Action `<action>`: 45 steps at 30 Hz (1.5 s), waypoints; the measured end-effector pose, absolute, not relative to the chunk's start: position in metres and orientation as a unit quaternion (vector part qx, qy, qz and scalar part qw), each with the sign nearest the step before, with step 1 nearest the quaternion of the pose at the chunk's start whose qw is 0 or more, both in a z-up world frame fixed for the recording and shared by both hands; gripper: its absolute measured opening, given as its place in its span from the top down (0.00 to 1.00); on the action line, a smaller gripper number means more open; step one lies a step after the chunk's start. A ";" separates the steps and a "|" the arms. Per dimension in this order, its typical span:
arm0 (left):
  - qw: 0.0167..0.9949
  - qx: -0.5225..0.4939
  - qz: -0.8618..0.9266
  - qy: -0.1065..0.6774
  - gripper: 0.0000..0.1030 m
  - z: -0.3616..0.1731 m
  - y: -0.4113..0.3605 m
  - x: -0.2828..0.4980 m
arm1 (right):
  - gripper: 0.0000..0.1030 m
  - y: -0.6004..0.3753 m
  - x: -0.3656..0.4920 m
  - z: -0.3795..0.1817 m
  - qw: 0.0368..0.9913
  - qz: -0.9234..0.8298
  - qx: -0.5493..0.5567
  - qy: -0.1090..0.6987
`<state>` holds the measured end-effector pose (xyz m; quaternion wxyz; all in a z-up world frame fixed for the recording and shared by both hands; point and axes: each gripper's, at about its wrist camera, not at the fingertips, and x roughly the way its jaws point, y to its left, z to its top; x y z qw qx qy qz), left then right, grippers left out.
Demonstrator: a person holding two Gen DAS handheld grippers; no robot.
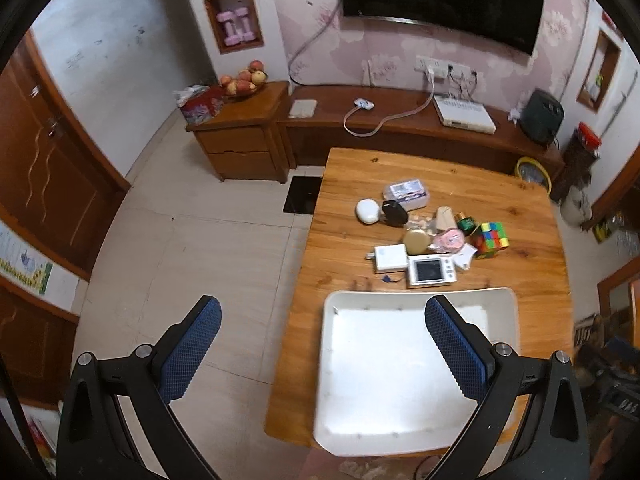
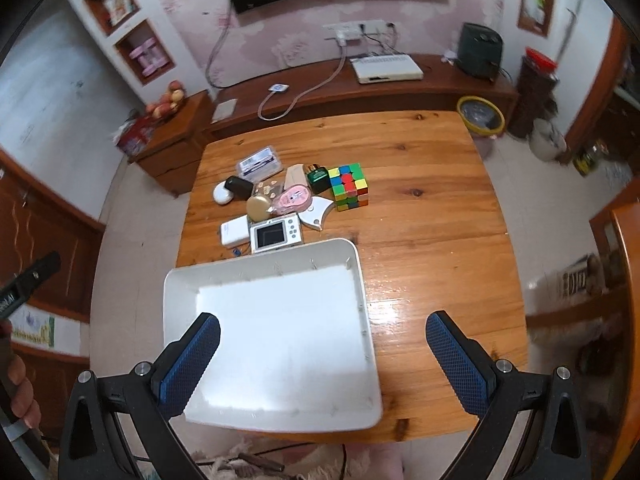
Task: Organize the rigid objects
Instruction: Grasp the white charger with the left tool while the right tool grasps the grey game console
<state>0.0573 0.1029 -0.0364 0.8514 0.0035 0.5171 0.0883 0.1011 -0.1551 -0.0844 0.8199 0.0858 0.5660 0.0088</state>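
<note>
A white tray (image 1: 400,300) (image 2: 176,292) lies empty at the near edge of the wooden table (image 1: 520,240) (image 2: 432,208). Beyond it sits a cluster of small items: a colourful cube (image 1: 491,239) (image 2: 347,186), a white camera (image 1: 431,271) (image 2: 276,235), a white charger block (image 1: 390,258) (image 2: 235,232), a gold round tin (image 1: 416,241) (image 2: 259,206), a white case (image 1: 367,211) (image 2: 221,193) and a clear box (image 1: 406,192) (image 2: 260,163). My left gripper (image 1: 322,316) hangs open above the tray's left edge. High over the tray's right side, my right gripper (image 2: 322,330) stands open too.
A low wooden TV bench (image 1: 400,120) (image 2: 360,88) runs behind the table, with a white set-top box (image 1: 464,114) (image 2: 386,68) and cables. A drawer unit (image 1: 244,144) holds fruit. A hand (image 2: 20,392) shows at the left edge of the right wrist view.
</note>
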 end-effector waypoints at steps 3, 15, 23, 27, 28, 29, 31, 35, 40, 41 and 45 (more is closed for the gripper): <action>0.836 0.017 0.055 0.546 0.01 -0.058 0.118 0.092 | 0.00 -0.146 0.120 -0.094 0.817 -0.010 0.088 0.570; 0.751 0.180 -0.153 0.616 0.01 -0.193 0.094 0.206 | 0.11 -0.124 0.226 -0.164 0.777 -0.041 0.127 0.615; 0.721 0.229 -0.213 0.619 0.02 -0.248 0.080 0.236 | 0.25 -0.137 0.274 -0.237 0.731 -0.066 0.177 0.656; 0.714 0.232 -0.224 0.622 0.02 -0.263 0.071 0.249 | 0.25 -0.132 0.280 -0.264 0.706 -0.058 0.186 0.681; 0.712 0.238 -0.225 0.621 0.02 -0.268 0.068 0.252 | 0.25 -0.131 0.281 -0.268 0.701 -0.056 0.188 0.686; 0.711 0.243 -0.229 0.619 0.03 -0.271 0.065 0.252 | 0.25 -0.127 0.281 -0.272 0.694 -0.053 0.192 0.692; 0.708 0.260 -0.234 0.614 0.04 -0.276 0.061 0.251 | 0.25 -0.123 0.282 -0.279 0.679 -0.046 0.209 0.702; 0.707 0.286 -0.247 0.598 0.04 -0.281 0.051 0.247 | 0.25 -0.106 0.290 -0.288 0.659 -0.042 0.232 0.714; 0.697 0.316 -0.271 0.583 0.06 -0.283 0.042 0.243 | 0.23 -0.088 0.300 -0.300 0.635 -0.062 0.228 0.735; 0.696 0.317 -0.273 0.583 0.07 -0.283 0.040 0.243 | 0.22 -0.089 0.301 -0.302 0.631 -0.072 0.227 0.738; 0.688 0.301 -0.283 0.597 0.12 -0.287 0.041 0.257 | 0.19 -0.091 0.306 -0.307 0.610 -0.099 0.256 0.744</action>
